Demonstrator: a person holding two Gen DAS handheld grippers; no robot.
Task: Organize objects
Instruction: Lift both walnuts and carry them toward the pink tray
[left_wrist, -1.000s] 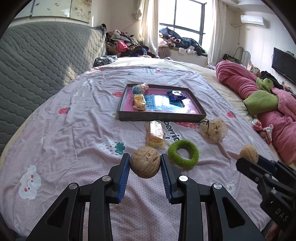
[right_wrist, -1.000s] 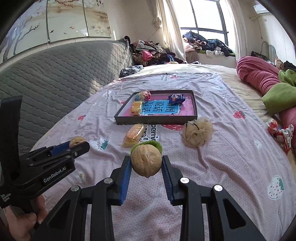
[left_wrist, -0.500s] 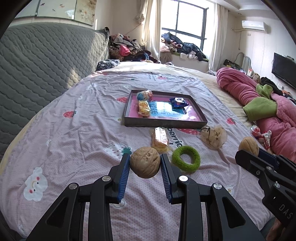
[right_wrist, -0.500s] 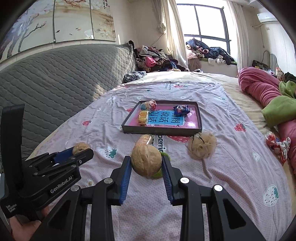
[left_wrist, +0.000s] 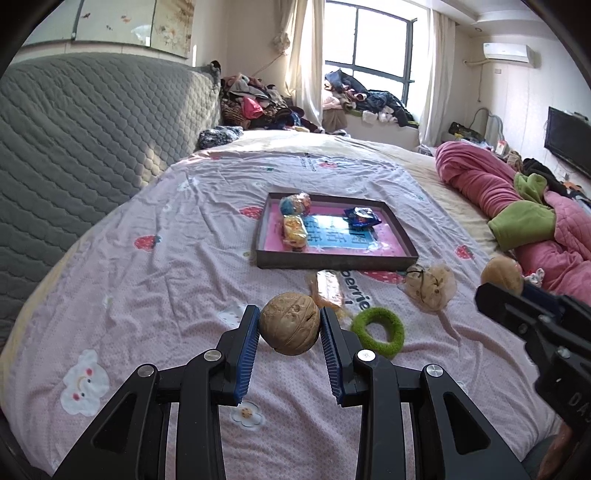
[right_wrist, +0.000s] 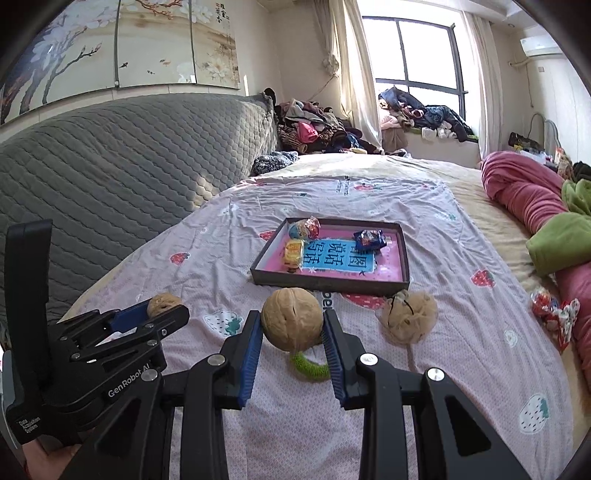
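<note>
Above the bedspread (left_wrist: 177, 280), both tools tilt downward, left tool (left_wrist: 289, 323) and right tool (right_wrist: 291, 325) each clamping a walnut (left_wrist: 289, 323).

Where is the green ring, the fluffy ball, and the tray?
green ring (left_wrist: 377, 333): left wrist view, on its fuzzy band.
fluffy ball (right_wrist: 409, 320): right wrist view, on its beige middle.
tray (right_wrist: 328, 283): right wrist view, on its dark front wall.

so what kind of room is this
Most likely a lived-in bedroom: a bed with a strawberry-print sheet, a padded grey headboard, and clothes piled along the window sill.
</note>
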